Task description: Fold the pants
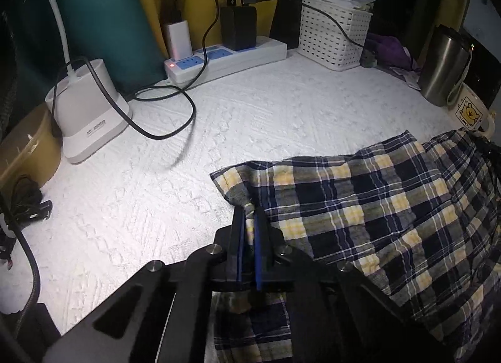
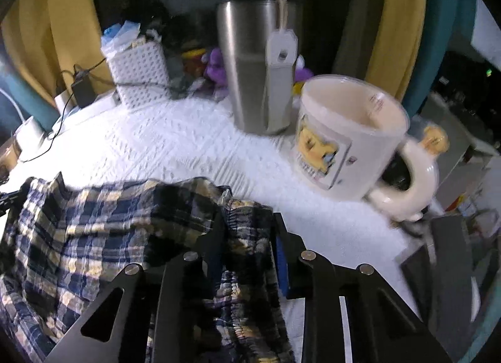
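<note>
The pants (image 1: 369, 206) are plaid, navy, grey and yellow, and lie spread on the white textured cover (image 1: 235, 118). My left gripper (image 1: 249, 211) is shut on a pinched fold of the pants near their left hem end. In the right wrist view the pants (image 2: 94, 215) stretch to the left, and my right gripper (image 2: 249, 222) is shut on the bunched elastic waistband, which sits between its fingers. The cloth hangs slightly lifted between the two grippers.
Left wrist view: white lamp base (image 1: 87, 112), power strip (image 1: 225, 56) with chargers and a black cable (image 1: 175, 112), white basket (image 1: 335, 34), steel tumbler (image 1: 444, 65). Right wrist view: steel tumbler (image 2: 256, 65) and cartoon mug (image 2: 350, 134) stand close beyond the waistband; table edge at right.
</note>
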